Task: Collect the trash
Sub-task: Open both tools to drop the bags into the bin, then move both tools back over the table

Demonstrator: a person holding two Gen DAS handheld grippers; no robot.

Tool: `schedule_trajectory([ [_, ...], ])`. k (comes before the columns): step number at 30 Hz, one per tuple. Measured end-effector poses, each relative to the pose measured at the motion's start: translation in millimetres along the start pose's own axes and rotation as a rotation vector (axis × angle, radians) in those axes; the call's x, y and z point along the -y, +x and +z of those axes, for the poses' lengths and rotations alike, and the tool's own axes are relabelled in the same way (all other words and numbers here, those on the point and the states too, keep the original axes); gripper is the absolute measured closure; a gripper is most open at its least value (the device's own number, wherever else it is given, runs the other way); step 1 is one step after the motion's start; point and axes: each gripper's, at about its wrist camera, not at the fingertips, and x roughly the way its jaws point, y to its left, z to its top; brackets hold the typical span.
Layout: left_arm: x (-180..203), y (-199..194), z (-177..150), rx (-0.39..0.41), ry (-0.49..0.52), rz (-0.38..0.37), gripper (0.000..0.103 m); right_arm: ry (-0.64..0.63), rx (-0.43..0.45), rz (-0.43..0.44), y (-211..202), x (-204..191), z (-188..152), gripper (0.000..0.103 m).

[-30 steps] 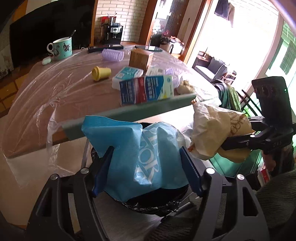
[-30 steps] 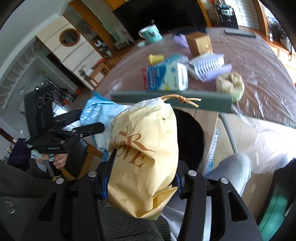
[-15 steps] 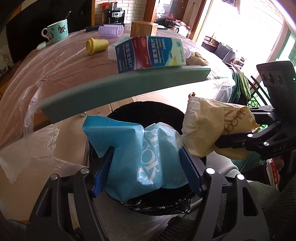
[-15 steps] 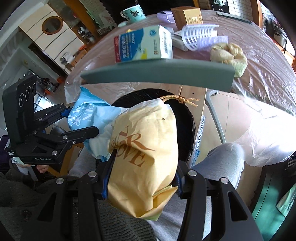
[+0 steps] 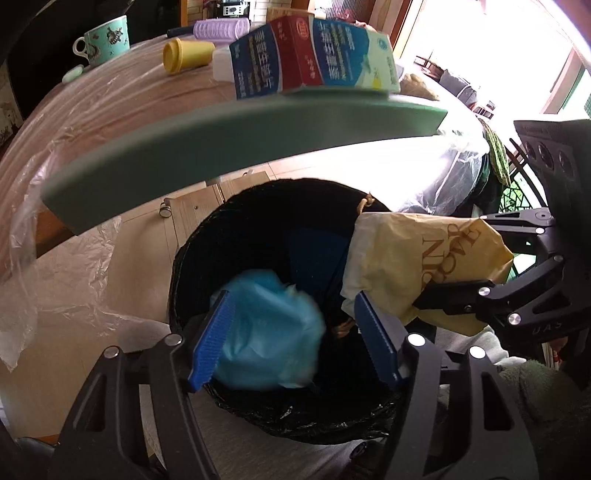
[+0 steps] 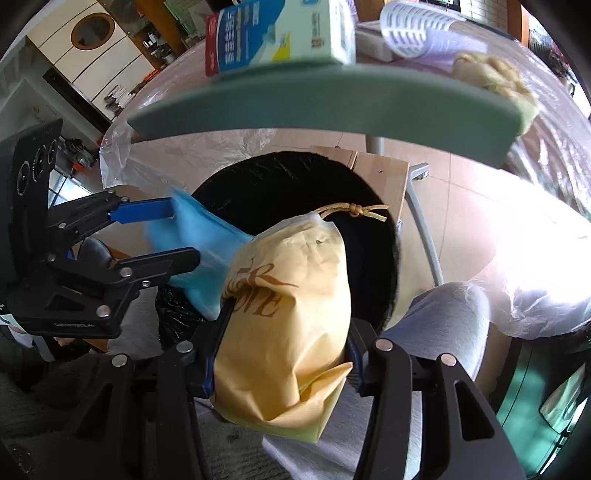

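Note:
A black-lined trash bin (image 5: 192, 258) (image 6: 258, 177) stands below the table edge. My left gripper (image 5: 291, 332) (image 6: 166, 232) is open over the bin, and the blue plastic bag (image 5: 266, 332) (image 6: 195, 236) is blurred, dropping into the bin between the jaws. My right gripper (image 6: 284, 343) (image 5: 443, 295) is shut on a yellow paper bag (image 6: 288, 332) (image 5: 424, 254) and holds it over the bin's right side. A knotted cord sticks out of the bag's top.
A table (image 5: 110, 122) under clear plastic film has a green foam edge strip (image 5: 221, 136) (image 6: 332, 99). On it lie a milk carton (image 5: 314, 55) (image 6: 277, 37), a yellow cup (image 5: 184, 55), a mug (image 5: 105, 38), purple rollers (image 5: 221, 27) and a crumpled wad (image 6: 495, 77). My knee (image 6: 443, 317) is beside the bin.
Both grippers moved forward and down over the bin. My left gripper opened and let go of the blue bag, which is falling in. The right gripper still holds the yellow bag.

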Motion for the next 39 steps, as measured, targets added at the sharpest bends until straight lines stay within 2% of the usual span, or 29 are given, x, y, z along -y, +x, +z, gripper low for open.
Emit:
schedule_trajectory([
  [3,2.4,1.5,-2.3,-0.005,0.006,0.008,0.036,-0.008,0.001,-0.037,4.8,0.8,1.3,0.053],
  [5,1.4,1.4,-2.8,-0.005,0.003,0.005,0.036,0.010,0.012,-0.038,8.3,3.1,3.3,0.048],
  [6,0.3,1.3,-2.5,-0.005,0.001,0.006,0.036,0.017,0.009,-0.041,10.3,3.7,4.0,0.044],
  [8,-0.3,0.7,-1.8,-0.002,-0.001,0.010,0.036,0.024,0.011,-0.071,13.3,4.3,5.0,0.019],
  [9,-1.4,0.3,-2.2,-0.001,-0.002,0.011,0.036,0.028,0.026,-0.072,11.8,4.1,5.0,0.017],
  [15,-7.6,3.1,-1.7,-0.017,-0.015,0.025,0.030,0.049,0.052,-0.076,4.0,8.9,5.0,0.015],
  [17,-9.5,2.2,-1.3,-0.014,-0.019,0.030,0.021,0.051,0.064,-0.084,-0.8,10.8,3.8,0.015],
  [24,-7.8,-22.6,-0.4,0.056,-0.028,0.043,0.018,0.063,0.160,-0.153,-44.2,15.5,-4.7,0.015],
  [27,-3.3,-49.7,4.3,0.134,-0.028,0.031,0.018,0.065,0.262,-0.203,-79.4,17.1,-7.7,0.015],
  [28,-2.7,-61.3,7.1,0.173,-0.032,0.027,0.015,0.059,0.313,-0.233,-93.9,16.6,-7.8,0.013],
  [29,-1.2,-76.0,11.0,0.236,-0.043,0.032,0.004,0.055,0.355,-0.263,-104.5,15.1,-8.0,0.006],
  [31,0.8,-98.4,16.0,0.374,-0.066,0.023,0.001,0.014,0.517,-0.388,-133.5,11.1,-6.9,0.004],
  [32,4.1,-106.5,20.4,0.438,-0.070,0.001,0.001,-0.006,0.553,-0.430,-138.7,10.2,-4.6,0.004],
  [33,6.7,-107.6,25.5,0.450,-0.068,-0.013,0.001,-0.040,0.588,-0.508,-142.7,7.8,0.2,0.004],
  [35,16.8,-99.1,42.2,0.427,-0.052,-0.032,0.001,-0.071,0.586,-0.540,-140.6,10.4,8.2,0.004],
  [37,26.3,-85.9,55.3,0.393,-0.056,-0.003,0.001,-0.058,0.541,-0.535,-131.2,18.9,22.5,0.004],
  [39,34.5,-72.1,68.0,0.370,-0.061,0.007,0.001,-0.028,0.510,-0.477,-124.0,29.0,33.5,0.004],
])
